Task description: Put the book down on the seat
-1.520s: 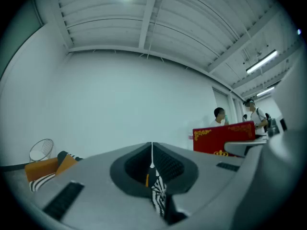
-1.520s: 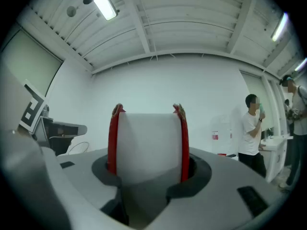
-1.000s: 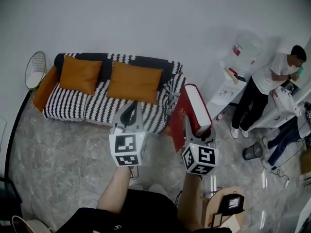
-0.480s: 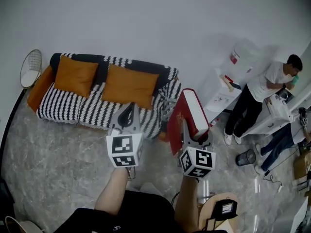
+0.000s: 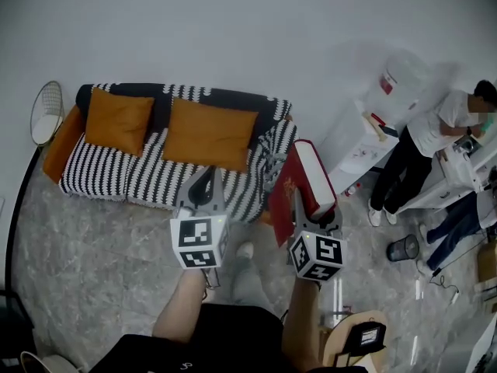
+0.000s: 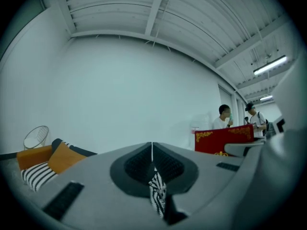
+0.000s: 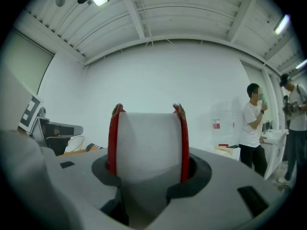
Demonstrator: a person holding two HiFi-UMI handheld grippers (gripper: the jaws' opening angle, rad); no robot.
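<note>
- Took a step: brought a shoe [image 5: 245,250] into view below the grippers; still short of the seat [image 5: 147,181].
- Holding red book [image 5: 314,169] upright, clamped in right gripper [image 5: 314,206], just off the right armrest [image 5: 278,142].
- Keeping left gripper [image 5: 205,179] pinched together on nothing.
- Need a leftward swing past armrest; striped strip free before orange cushions [image 5: 206,134].

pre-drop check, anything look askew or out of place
Only the striped cover hangs rumpled at the sofa's right end. Both orange cushions sit tidy, and the red book is clamped in the right gripper.

Bare floor [image 5: 93,239] before sofa [image 5: 147,179], seat front free — cushions [image 5: 208,134] behind
</note>
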